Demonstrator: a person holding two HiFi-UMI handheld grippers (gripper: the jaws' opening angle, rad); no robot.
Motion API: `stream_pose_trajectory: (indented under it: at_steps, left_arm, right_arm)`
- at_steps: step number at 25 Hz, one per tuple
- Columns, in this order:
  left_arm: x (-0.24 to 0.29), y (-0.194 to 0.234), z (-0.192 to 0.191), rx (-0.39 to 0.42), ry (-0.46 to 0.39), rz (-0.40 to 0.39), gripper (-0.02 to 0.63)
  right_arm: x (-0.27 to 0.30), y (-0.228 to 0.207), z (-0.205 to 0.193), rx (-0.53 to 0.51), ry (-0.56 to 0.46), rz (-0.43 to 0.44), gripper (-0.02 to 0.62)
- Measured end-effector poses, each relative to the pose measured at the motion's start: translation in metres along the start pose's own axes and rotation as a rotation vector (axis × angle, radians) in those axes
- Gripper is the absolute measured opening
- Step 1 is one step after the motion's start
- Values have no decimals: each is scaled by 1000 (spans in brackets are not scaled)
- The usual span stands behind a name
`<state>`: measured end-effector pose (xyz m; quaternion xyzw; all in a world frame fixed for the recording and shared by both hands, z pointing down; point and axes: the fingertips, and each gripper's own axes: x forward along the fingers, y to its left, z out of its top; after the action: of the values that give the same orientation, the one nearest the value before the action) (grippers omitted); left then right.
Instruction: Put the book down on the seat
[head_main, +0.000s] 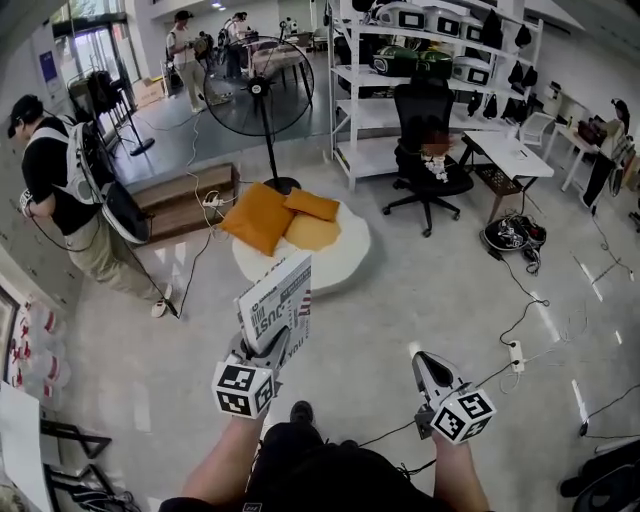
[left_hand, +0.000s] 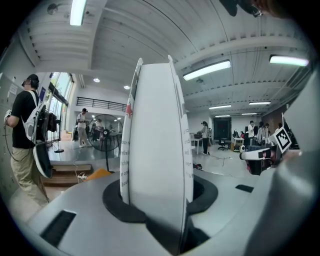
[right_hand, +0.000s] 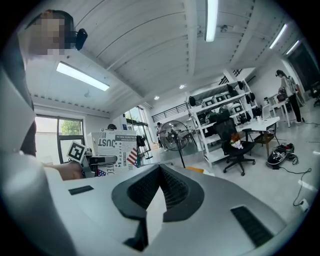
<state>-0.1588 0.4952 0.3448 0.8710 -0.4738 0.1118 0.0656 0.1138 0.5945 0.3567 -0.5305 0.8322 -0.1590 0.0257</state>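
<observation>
In the head view my left gripper (head_main: 268, 350) is shut on the lower edge of a white book (head_main: 277, 303) with black print, and holds it upright above the floor. The left gripper view shows the book (left_hand: 156, 145) edge-on, wedged between the dark pads (left_hand: 114, 200). Ahead of the book lies the round white seat (head_main: 346, 262), with three orange cushions (head_main: 262, 217) on it. My right gripper (head_main: 428, 368) hangs to the right of the book, shut and holding nothing. In the right gripper view its jaws (right_hand: 159, 172) meet, and the book (right_hand: 113, 146) shows at the left.
A standing fan (head_main: 258, 88) and a low wooden bench (head_main: 185, 200) are behind the seat. A black office chair (head_main: 426, 150), a white shelf rack (head_main: 400, 60) and a desk (head_main: 512, 155) stand at the right. Cables and a power strip (head_main: 517, 355) cross the floor. A person (head_main: 70, 190) stands at the left.
</observation>
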Motion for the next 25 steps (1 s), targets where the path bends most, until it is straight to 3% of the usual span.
stream_pose_trajectory:
  at_steps: [5,13,25]
  left_arm:
    - [36,-8,23,-3,17,-17,160]
    - [88,14,6,-45,20,-26,160]
    - [211,84,24,-72,44,-63,160]
  right_arm:
    - [14,-27,22,26,24,0,8]
    - [52,-59,6,29,55,-14,9]
    - [186,-117,34,38,97,-33,9]
